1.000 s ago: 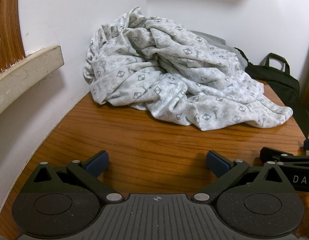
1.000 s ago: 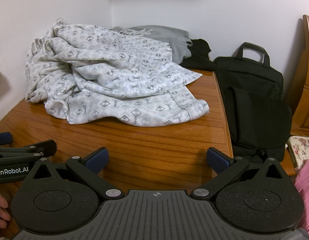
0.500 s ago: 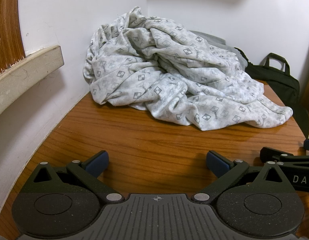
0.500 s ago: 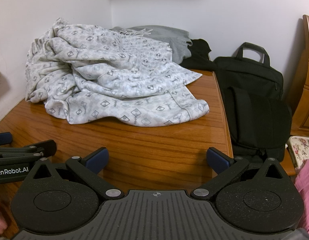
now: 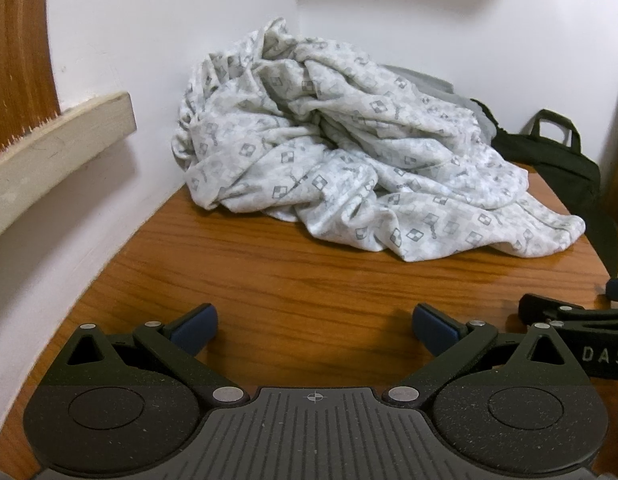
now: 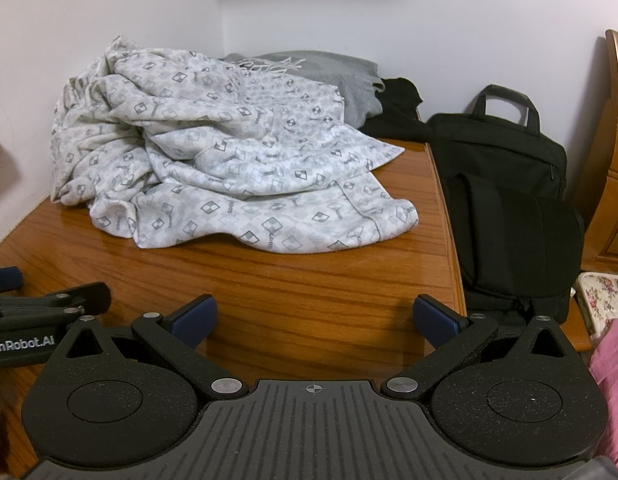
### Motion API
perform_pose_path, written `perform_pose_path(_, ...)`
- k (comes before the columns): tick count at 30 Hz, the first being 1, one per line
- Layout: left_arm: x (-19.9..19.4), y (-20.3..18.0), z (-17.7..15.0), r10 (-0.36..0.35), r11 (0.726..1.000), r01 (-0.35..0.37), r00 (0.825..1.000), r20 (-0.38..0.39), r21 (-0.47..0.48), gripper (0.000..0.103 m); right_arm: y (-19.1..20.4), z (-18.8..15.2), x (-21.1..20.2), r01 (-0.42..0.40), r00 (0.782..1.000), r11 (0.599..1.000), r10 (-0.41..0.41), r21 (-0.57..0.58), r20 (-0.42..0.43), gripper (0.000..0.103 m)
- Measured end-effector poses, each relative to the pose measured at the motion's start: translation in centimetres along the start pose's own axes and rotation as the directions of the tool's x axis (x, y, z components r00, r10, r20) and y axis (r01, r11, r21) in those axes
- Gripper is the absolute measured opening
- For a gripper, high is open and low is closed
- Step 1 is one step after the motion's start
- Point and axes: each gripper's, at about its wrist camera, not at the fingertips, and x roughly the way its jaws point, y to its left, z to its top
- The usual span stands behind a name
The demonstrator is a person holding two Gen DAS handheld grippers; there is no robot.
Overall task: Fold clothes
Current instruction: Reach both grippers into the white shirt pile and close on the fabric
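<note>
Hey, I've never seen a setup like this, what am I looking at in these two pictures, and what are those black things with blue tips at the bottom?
Those are two hand-held grippers: a person carries one in each hand, and each has a wide-angle camera looking forward along its two fingers. One picture is from the left gripper, the other from the right gripper. The blue tips are the finger pads. On both, the jaws stand wide apart and hold nothing. Each camera also catches the other gripper at the edge of its picture.

Ahead, on a wooden table, lies a crumpled white cloth with a grey diamond print, not yet folded. Behind it are a grey fringed cloth and a dark garment. A black bag stands off the table's right edge.
</note>
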Motion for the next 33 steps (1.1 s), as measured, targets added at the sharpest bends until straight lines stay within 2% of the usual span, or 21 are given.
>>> perform_pose_path(9,-3.6,1.5,1.7,-0.035,0.994,0.049,0.989,0.146,-0.095,0.103,-0.1,0.0,0.0,-0.010,1.000,1.000,0.010,-0.005,0.001,0.103)
perform_pose_path(13,-4.4,1.0,2.0,-0.036,0.997,0.048,0.983,0.178,-0.067,0.103,-0.9,0.3,0.2,-0.113,0.994,0.991,0.113,-0.066,-0.005,0.103)
perform_pose_path(17,-4.6,0.6,2.1,-0.040,0.997,0.052,0.980,0.194,-0.053,0.103,-2.6,1.3,0.0,-0.256,0.966,0.965,0.258,-0.061,0.028,0.103)
perform_pose_path(22,-4.5,1.0,1.9,-0.054,0.994,0.070,0.980,0.194,-0.079,0.103,-3.9,3.7,-0.4,-0.364,0.918,0.909,0.387,-0.201,0.085,0.103)
perform_pose_path(27,-4.5,1.8,1.6,-0.134,0.980,0.160,0.970,0.203,-0.120,0.103,-6.4,7.2,0.8,-0.394,0.898,0.882,0.430,-0.260,0.098,0.103)
perform_pose_path(33,-3.8,1.0,1.3,-0.132,0.986,0.147,0.976,0.175,-0.078,0.103,-9.4,11.5,2.5,-0.412,0.877,0.847,0.468,-0.334,0.104,0.102)
